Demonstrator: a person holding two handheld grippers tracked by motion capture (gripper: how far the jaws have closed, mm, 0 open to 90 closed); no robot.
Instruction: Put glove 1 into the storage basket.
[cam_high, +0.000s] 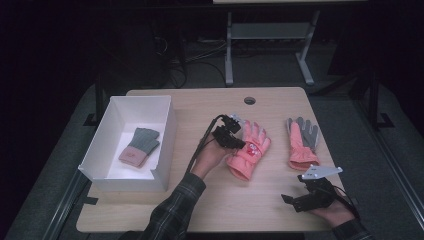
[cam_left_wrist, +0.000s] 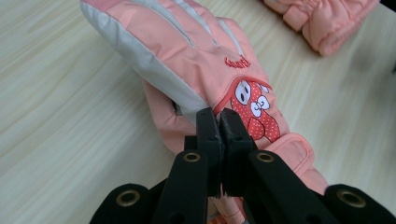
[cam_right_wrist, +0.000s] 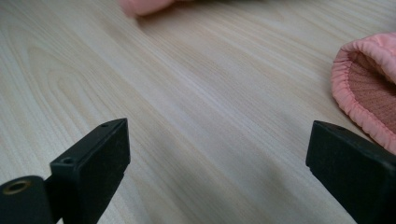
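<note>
In the high view, a light wooden table (cam_high: 260, 200) is seen in the middle of the frame, with a white box (cam_high: 165, 145) set at its left side. Inside the box, a grey knitted glove with a pink cuff (cam_high: 139, 146) is laid flat.

At the centre of the frame, a pink glove with a cartoon patch (cam_high: 248, 150) is lain on the table, fingers pointed toward the top of the frame. The left gripper (cam_high: 231, 134) is held over its left edge. In the left gripper view, the jaws are seen pressed together at the bottom centre, and a fold of the pink glove with a cartoon patch (cam_left_wrist: 205, 60) appears to be pinched between their tips, though the contact itself is partly hidden by the jaws.

To the right of centre in the high view, a second pink glove with grey fingers (cam_high: 301, 140) is laid on the table, apart from the first. Its gathered cuff is shown at the right edge of the right gripper view (cam_right_wrist: 364, 93).

The right gripper (cam_high: 295, 200) is held at the lower right of the high view, just below that second glove. In the right gripper view its jaws are spread wide over bare wood, with nothing between them.
</note>
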